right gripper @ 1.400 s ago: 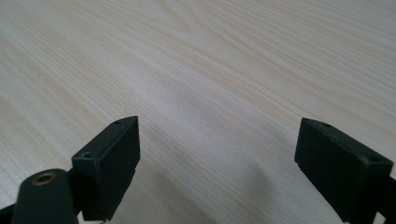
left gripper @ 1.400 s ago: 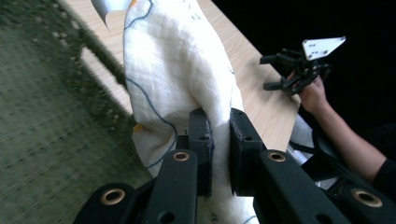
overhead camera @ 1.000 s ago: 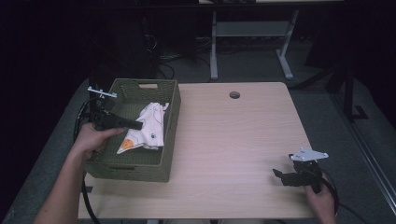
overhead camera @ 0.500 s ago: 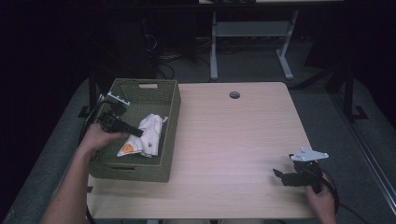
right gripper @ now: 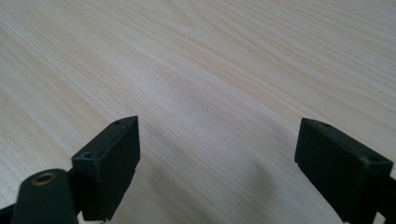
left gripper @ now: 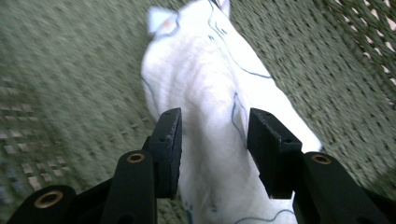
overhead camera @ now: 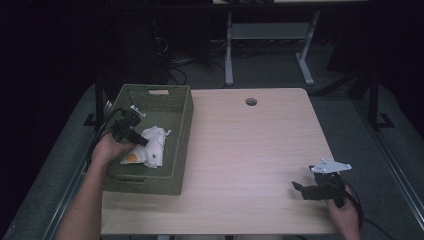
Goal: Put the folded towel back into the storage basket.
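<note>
White cloth [left gripper: 219,121] blurred between tool [left gripper: 214,140] jaws

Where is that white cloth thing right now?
The white cloth lies inside the green basket on the table's left side in the high view, with the open left gripper poised over it.

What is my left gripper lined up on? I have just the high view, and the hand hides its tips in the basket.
Observer: In the left gripper view, the left gripper is open, its jaws straddling the white cloth.
Operator: Has it closed on the cloth yet?
Observer: No; there's a gap on each side between jaw and cloth.
Operator: What's under the cloth?
Observer: The green woven basket floor shows on both sides of it.
Operator: And the right gripper?
Observer: The right gripper is wide open over bare wooden table, nothing between the jaws.
</note>
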Motion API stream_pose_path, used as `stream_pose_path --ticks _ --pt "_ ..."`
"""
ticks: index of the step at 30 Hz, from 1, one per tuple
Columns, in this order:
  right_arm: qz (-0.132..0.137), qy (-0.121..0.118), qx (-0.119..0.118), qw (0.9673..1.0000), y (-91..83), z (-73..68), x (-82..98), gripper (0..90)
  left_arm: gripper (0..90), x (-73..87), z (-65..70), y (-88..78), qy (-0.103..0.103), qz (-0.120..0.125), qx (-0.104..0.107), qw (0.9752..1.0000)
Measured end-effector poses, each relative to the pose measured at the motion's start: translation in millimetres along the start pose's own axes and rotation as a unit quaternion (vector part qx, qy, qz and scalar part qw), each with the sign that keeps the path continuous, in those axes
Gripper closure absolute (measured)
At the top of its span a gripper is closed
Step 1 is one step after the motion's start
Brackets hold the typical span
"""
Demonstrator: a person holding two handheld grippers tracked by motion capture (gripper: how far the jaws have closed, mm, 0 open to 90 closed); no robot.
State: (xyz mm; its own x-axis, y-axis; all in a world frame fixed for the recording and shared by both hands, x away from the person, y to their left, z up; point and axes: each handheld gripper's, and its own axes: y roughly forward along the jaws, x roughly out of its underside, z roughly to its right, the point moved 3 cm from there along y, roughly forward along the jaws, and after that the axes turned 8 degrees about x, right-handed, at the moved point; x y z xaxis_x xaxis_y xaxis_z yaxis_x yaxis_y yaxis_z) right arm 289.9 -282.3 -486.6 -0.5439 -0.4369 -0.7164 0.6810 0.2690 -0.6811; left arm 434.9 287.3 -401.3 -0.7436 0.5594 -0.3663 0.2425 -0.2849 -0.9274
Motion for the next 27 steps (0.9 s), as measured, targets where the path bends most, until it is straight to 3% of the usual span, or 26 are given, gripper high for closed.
stream_pose_path --ticks 3,5,6,12,14,23,27 --pt "0.001 -0.001 -0.002 1.0000 -0.2 -0.9 -0.3 13.9 56.0 0.1 -1.3 -5.9 -0.008 0.016 0.003 0.9998" --pt "0.000 -0.004 -0.001 1.0000 0.0 -1.4 -0.4 13.9 57.3 0.5 -0.6 -9.2 -0.006 0.012 0.002 0.9999" --pt "-0.001 -0.003 -0.001 1.0000 0.0 -2.2 -0.8 13.9 63.4 1.0 1.6 -10.3 -0.004 0.010 0.018 0.9998" --pt "-0.001 -0.008 -0.002 1.0000 0.4 -3.5 -1.7 13.9 79.8 2.9 6.8 0.4 0.004 -0.024 0.026 0.9993" --pt "0.001 -0.008 -0.002 1.0000 -0.3 -3.9 -1.8 13.9 81.0 5.2 6.6 8.3 0.005 -0.051 0.026 0.9984" --pt "0.000 -0.009 -0.003 1.0000 0.0 -3.5 -1.7 13.9 80.7 9.8 1.2 21.2 -0.004 -0.093 0.014 0.9956" --pt "0.001 -0.006 -0.003 1.0000 -1.0 -3.2 -1.5 13.9 80.1 8.1 1.0 15.4 -0.007 -0.076 0.015 0.9970"
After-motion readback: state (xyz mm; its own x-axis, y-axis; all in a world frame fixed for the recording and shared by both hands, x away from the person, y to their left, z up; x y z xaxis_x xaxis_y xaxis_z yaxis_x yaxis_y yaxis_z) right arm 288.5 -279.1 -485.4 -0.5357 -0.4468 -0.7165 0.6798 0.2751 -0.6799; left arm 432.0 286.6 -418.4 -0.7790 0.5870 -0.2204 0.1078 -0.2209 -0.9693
